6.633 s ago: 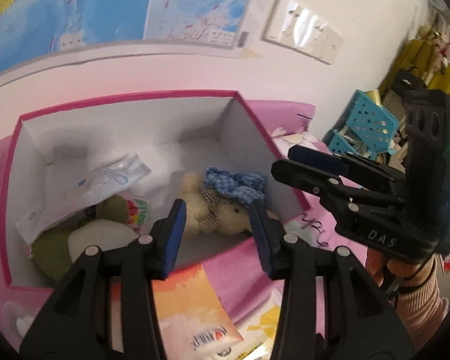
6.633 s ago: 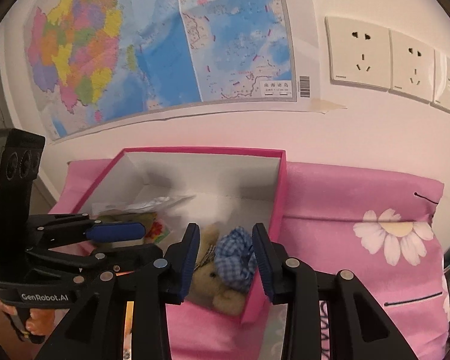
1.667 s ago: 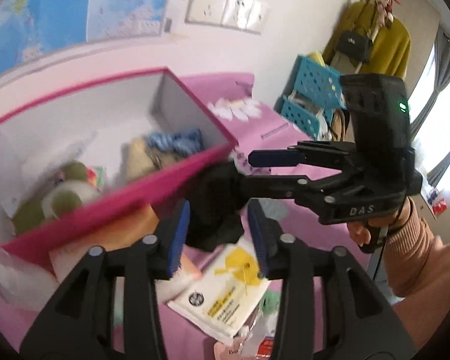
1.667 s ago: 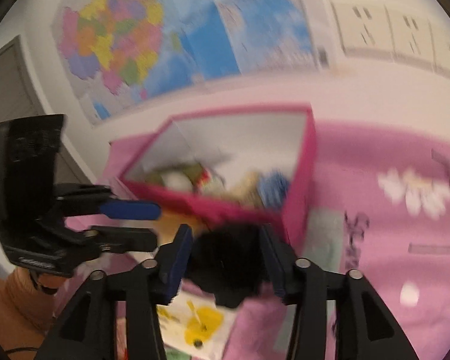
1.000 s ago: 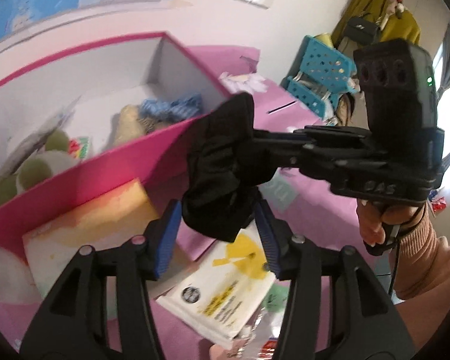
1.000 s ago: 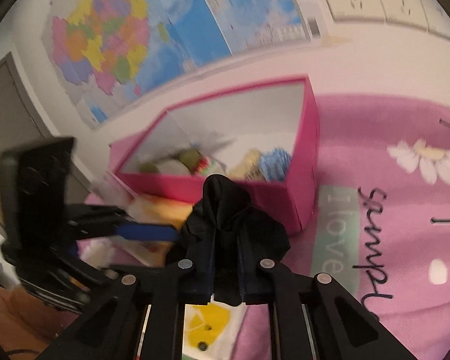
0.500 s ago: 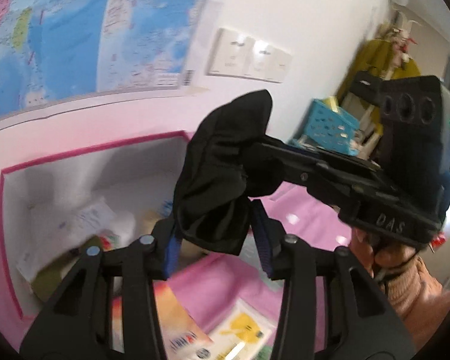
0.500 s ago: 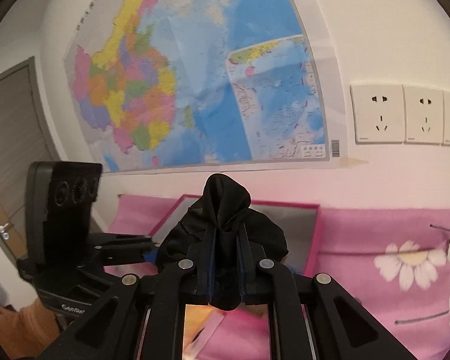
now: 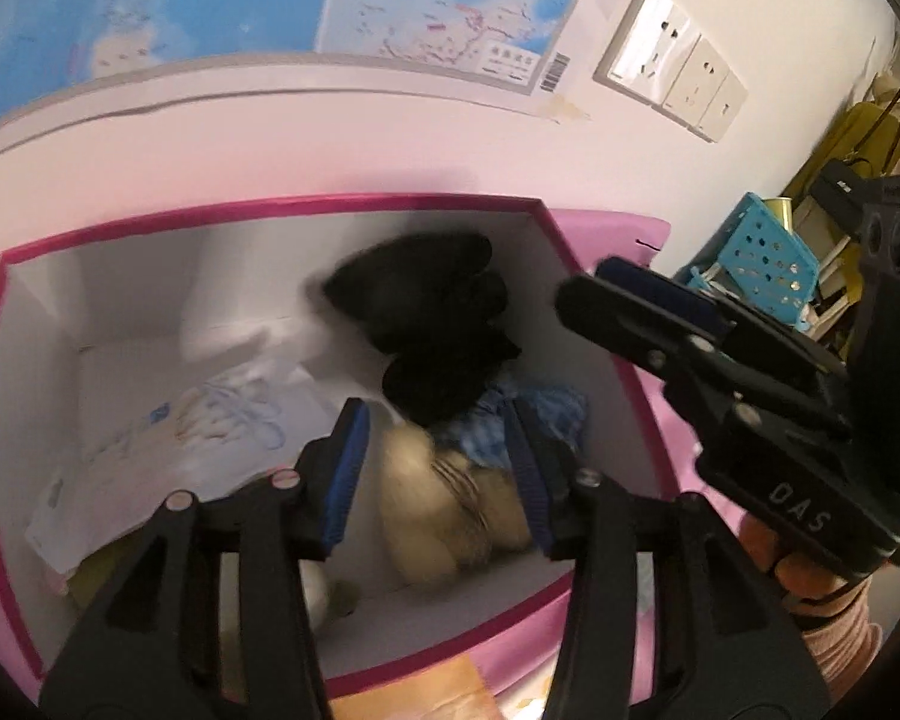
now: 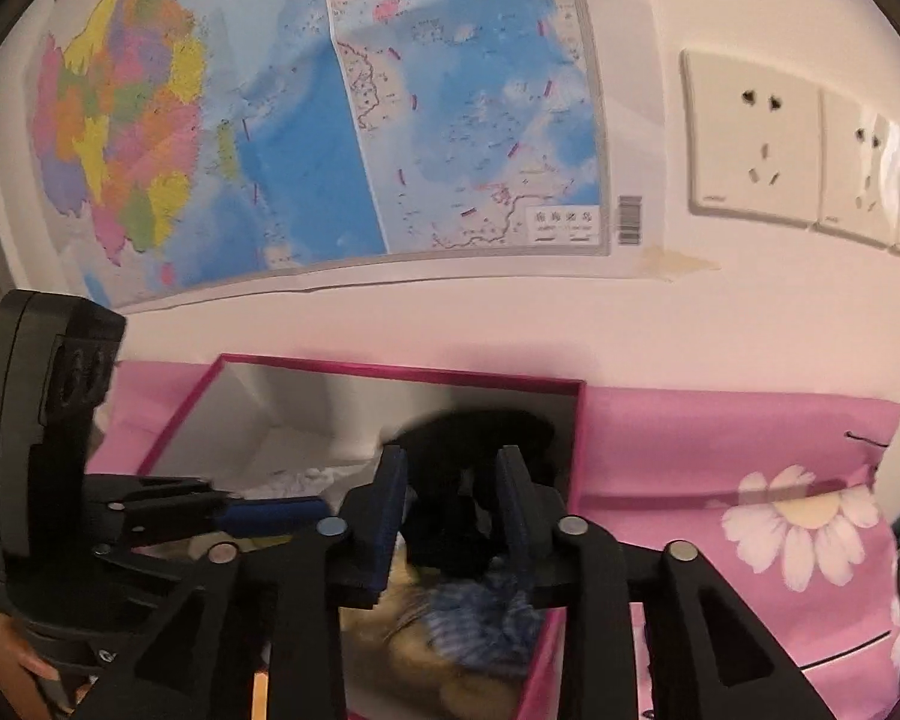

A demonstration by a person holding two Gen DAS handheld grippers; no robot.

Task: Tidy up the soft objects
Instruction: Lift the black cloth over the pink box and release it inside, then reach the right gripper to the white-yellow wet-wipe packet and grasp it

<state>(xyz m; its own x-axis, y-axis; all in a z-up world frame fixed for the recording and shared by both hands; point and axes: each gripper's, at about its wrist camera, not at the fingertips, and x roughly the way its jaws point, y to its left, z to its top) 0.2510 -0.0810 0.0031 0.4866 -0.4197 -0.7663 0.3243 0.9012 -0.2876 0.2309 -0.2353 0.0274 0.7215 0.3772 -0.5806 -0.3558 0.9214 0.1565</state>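
The black cloth point(image 9: 432, 324) is blurred inside the pink box point(image 9: 270, 207), by its far right corner and above the beige teddy bear point(image 9: 450, 504) with a blue checked bow point(image 9: 540, 411). My left gripper point(image 9: 437, 474) hovers over the box's near side, its jaws opening with nothing between them. My right gripper point(image 9: 636, 300) reaches in from the right. In the right wrist view its jaws point(image 10: 450, 510) are opening. The black cloth point(image 10: 474, 450) shows in their gap beyond the pads, which do not press on it. The bear point(image 10: 414, 630) lies below, and the box point(image 10: 402, 367) sits against the wall.
A clear plastic packet point(image 9: 210, 420) lies on the box floor at the left. An orange packet point(image 9: 414, 690) sits in front of the box. A blue perforated basket point(image 9: 762, 264) stands right of the pink flowered sheet point(image 10: 720, 450). A wall with a map point(image 10: 330, 120) and sockets point(image 10: 750, 138) rises behind.
The right gripper's jaws have parted and let go of the black cloth, which is now down in the box. Both grippers have moved forward over the box.
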